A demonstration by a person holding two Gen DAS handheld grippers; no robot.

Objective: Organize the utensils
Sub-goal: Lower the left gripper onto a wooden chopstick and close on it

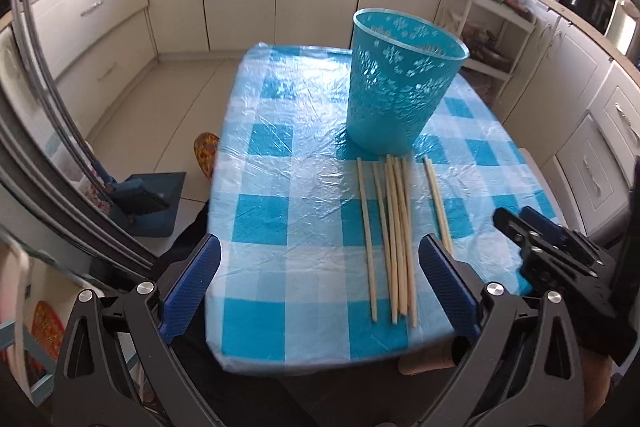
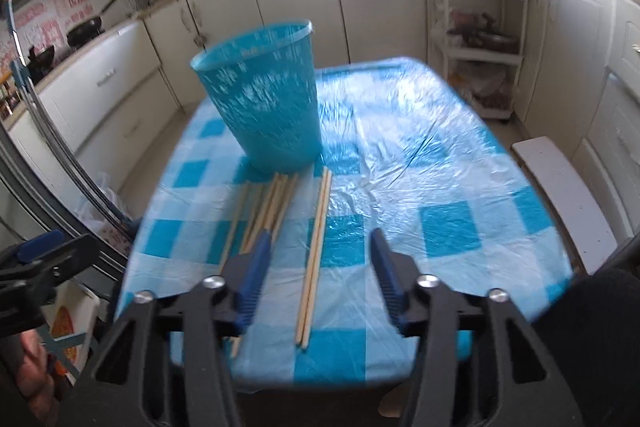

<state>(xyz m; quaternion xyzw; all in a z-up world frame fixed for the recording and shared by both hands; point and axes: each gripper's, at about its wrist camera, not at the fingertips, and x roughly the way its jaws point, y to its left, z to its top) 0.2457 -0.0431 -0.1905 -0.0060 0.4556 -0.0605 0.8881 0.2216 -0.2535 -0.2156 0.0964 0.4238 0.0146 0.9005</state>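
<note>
Jaws standing wide and holding nothing, the left gripper (image 1: 320, 283) is tilting down over the table (image 1: 280, 155), chopsticks (image 1: 390, 239) lying at its one o'clock. Right gripper (image 2: 318, 267) is angling down likewise, half-spread, straddling a chopstick pair (image 2: 314, 259) without touching; the basket (image 2: 264, 107) is standing upright at eleven o'clock.

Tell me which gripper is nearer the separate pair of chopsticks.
Right. The right gripper hangs over the separate pair of chopsticks, open jaws either side, not touching. The left gripper hovers open over the main bundle of chopsticks beside it.
</note>
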